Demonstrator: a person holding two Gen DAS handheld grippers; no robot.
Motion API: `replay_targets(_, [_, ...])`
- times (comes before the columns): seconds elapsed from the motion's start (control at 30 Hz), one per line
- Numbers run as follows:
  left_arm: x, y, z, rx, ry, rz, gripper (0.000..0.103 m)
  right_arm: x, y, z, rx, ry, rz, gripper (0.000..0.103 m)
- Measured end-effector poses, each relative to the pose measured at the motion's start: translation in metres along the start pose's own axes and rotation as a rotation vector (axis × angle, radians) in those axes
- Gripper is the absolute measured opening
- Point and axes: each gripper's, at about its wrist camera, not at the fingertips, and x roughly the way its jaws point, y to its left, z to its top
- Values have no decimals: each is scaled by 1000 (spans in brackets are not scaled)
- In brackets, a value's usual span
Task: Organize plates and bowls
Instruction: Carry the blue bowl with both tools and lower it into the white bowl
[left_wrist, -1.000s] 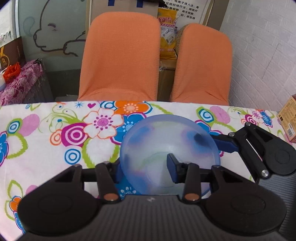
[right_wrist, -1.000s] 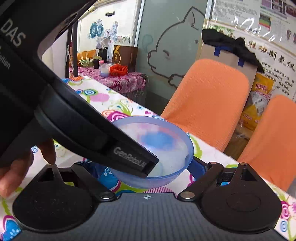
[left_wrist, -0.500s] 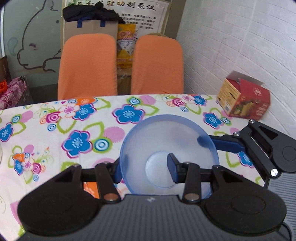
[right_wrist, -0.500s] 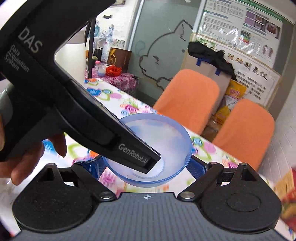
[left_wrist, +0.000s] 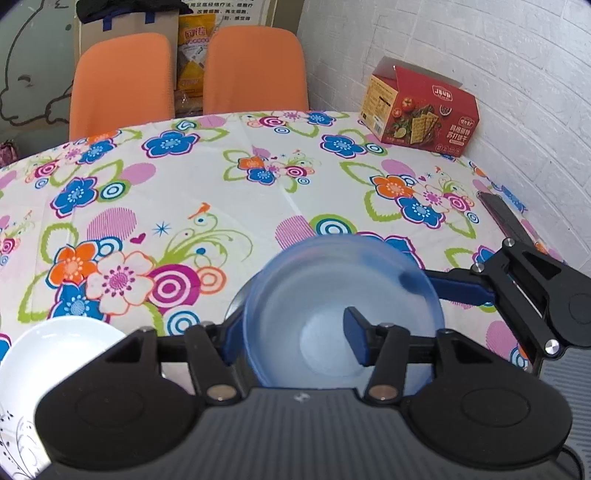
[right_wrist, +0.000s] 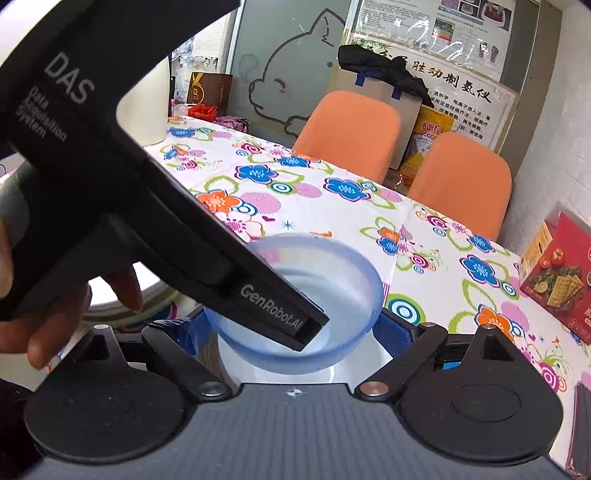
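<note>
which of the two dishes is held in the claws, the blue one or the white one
The translucent blue plastic bowl: both the left claw and right claw grip its rim. The white ceramic plate lies untouched on the table to the left.

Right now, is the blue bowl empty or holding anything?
Empty. The translucent blue bowl shows a bare bottom; only the left gripper finger reaches inside, pinching its near rim.

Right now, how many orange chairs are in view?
2: left chair and right chair, side by side behind the table's far edge. Others may be hidden.
</note>
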Motion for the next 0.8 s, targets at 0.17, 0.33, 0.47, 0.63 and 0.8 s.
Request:
replay_targets(0.17, [-3, 10, 3, -28, -7, 13, 66, -10, -3, -16, 45, 28, 5, 81])
replay_targets(0.33, [-18, 27, 5, -102, -43, 2, 67, -36, 0, -41, 92, 17, -7, 81])
replay_targets(0.47, [-28, 31, 2, -135, -65, 1, 68, -52, 0, -55, 179, -28, 4, 81])
replay_targets(0.63, [-32, 26, -4, -128, -65, 14, 68, -51, -8, -57, 245, -62, -19, 81])
replay_targets(0.8, [-26, 25, -12, -124, -43, 39, 70, -37, -19, -52, 284, -61, -73, 81])
